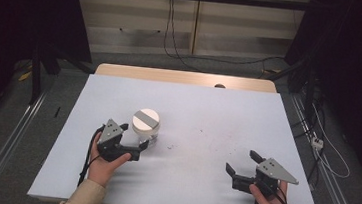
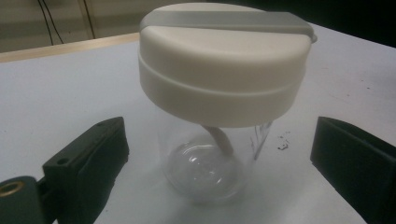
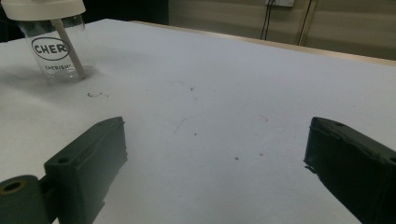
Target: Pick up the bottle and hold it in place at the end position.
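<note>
- One clear jar with a cream lid stands upright on the white table, left of centre in the high view; a single grey band crosses the top of the lid.
- Two grippers are on the table, one in each of the person's hands, both low in the high view.
- The left gripper sits at the lower left of the frame, just beside the jar, its two black jaws spread wide on either side of the glass without touching it.
- In the left gripper view the jar fills the centre between the jaws, and one pale tube slants down inside it from under the lid.
- The right gripper rests at the lower right of the high view, well apart from the jar, jaws wide and holding nothing.
- In the right gripper view the jar stands at the upper left of the frame, its oval label reading "CHER".
- A few small dark specks mark the tabletop near the jar.
</note>
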